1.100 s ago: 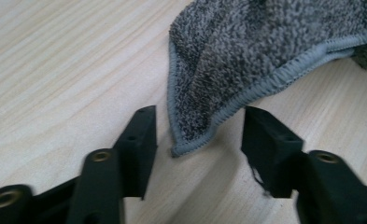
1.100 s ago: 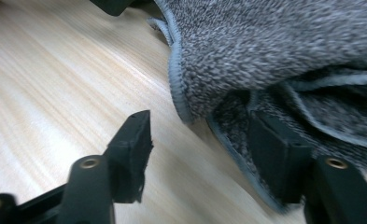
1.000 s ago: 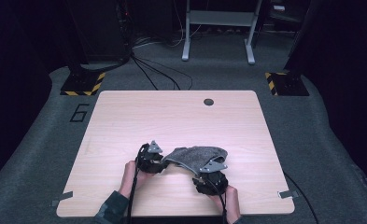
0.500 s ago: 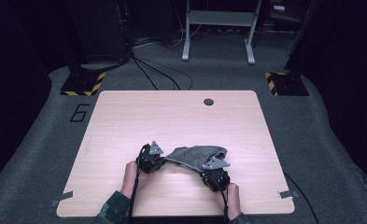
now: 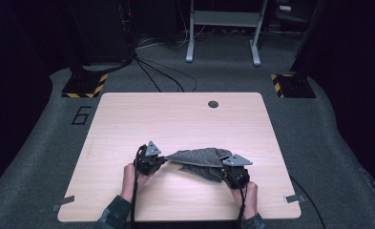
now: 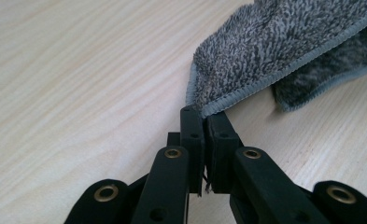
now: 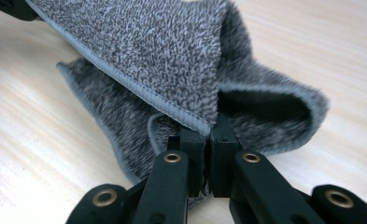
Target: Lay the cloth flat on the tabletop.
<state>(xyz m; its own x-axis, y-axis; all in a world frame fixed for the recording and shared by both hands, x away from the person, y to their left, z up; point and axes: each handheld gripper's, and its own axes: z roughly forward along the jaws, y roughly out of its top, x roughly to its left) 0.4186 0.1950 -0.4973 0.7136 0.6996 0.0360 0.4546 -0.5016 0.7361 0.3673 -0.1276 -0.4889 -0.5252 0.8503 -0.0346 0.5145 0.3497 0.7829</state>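
Observation:
A grey terry towel (image 5: 199, 160) lies near the front edge of a light wooden table (image 5: 175, 119), stretched between my two grippers. My left gripper (image 5: 160, 160) pinches the towel's left corner; in the left gripper view its jaws are shut on the hemmed corner of the towel (image 6: 246, 70), having just closed. My right gripper (image 5: 225, 169) holds the right corner a little off the table. In the right gripper view the towel (image 7: 153, 51) rises from the pressed-together jaws, which also just closed, and folds of it hang beneath.
A round cable hole (image 5: 213, 104) sits near the table's far edge. Beyond the table are grey carpet, a white frame (image 5: 223, 33), cables and two black-and-yellow striped bases (image 5: 85, 86). Tape marks (image 5: 292, 198) sit at the front corners.
Both grippers have closed on the towel's corners. The right one has moved right and slightly up, pulling the towel's near edge taut and lifting it from the table.

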